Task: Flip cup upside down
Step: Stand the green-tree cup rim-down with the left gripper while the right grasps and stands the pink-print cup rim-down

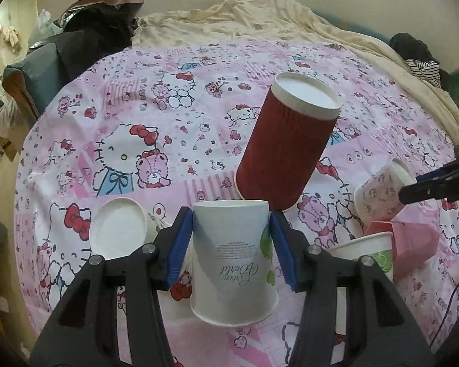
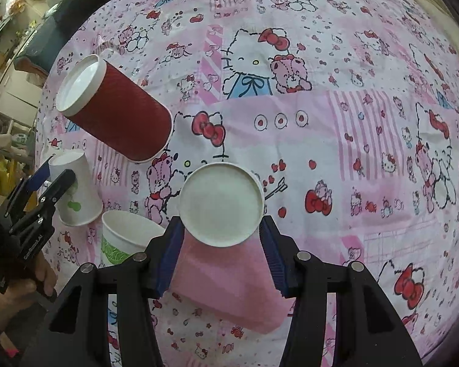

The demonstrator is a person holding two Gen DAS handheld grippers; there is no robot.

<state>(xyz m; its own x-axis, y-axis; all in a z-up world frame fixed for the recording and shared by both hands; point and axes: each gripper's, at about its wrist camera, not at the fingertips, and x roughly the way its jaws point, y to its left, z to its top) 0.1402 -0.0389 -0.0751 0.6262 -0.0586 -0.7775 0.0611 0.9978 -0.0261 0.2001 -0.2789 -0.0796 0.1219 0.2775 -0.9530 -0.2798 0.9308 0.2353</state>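
Left claw (image 1: 232, 229) is clamped on the white paper cup (image 1: 234, 263), blue pads squeezing its upper wall, base up and rim down, printed lettering reading inverted, over the bed sheet (image 1: 137, 98). Just beyond the tips stands the red ribbed cup (image 1: 286, 146), also mouth down. Right claw (image 2: 220, 238) is clamped across a pink cup (image 2: 226, 281), its white base facing the camera between the pads. To its left an upright green-banded cup (image 2: 122, 238) waits. These cups look light and thin-walled, easily crushed, so a gentle mid-wall squeeze seems best, well off the soft rim
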